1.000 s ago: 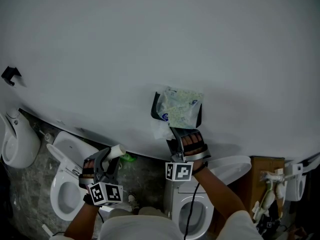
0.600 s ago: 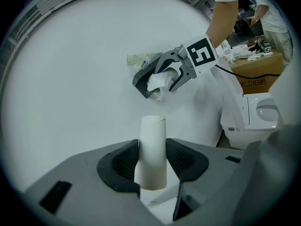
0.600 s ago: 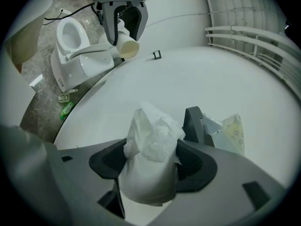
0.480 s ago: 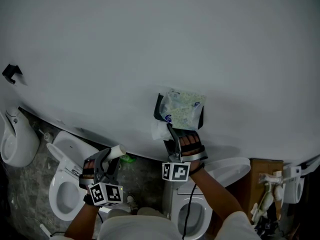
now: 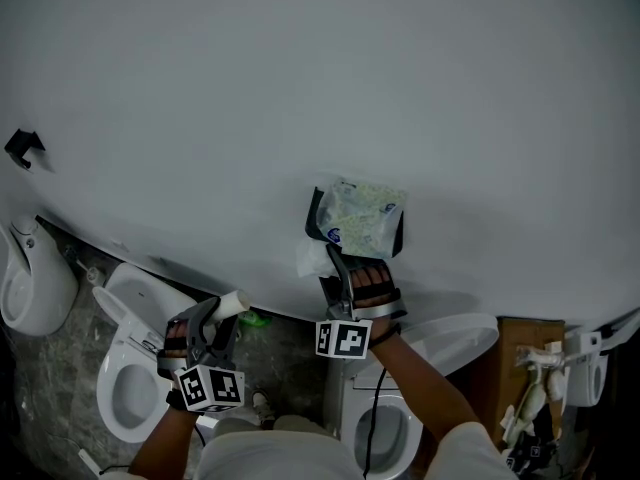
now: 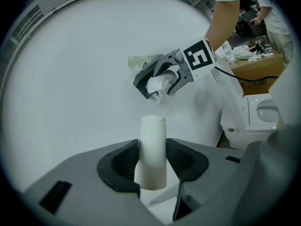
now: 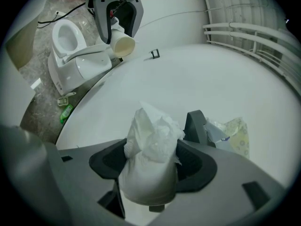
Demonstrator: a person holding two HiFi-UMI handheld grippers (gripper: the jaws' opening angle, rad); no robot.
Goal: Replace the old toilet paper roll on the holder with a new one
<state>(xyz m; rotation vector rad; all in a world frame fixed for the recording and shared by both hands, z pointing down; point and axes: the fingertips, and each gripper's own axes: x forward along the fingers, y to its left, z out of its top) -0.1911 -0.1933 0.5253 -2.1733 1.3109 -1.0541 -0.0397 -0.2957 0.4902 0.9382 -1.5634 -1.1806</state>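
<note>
Two grippers, both loaded. The left gripper (image 6: pixel 153 163) had its jaws pinched on a bare cardboard tube (image 6: pixel 151 140), held upright, low and off to the left, well apart from the holder (image 5: pixel 313 218) on the white wall (image 5: pixel 300 88). The right gripper (image 7: pixel 153 163) had its jaws clamped round a soft white roll of paper (image 7: pixel 155 131), its top end crumpled, and it sat just below the holder, a touch to the left. That black bracket was not empty, mind: a printed packet (image 5: pixel 362 216) filled it. So the old core looked to be out and the fresh paper was at the doorstep; the loading step, by my reading. The next move would call for lifting the roll to the bracket's opening and lining it up with whatever carries it. The packet in there could well block the way, and the squashy roll might deform under a hard squeeze. Whether the roll touched the bracket, I could not tell
</note>
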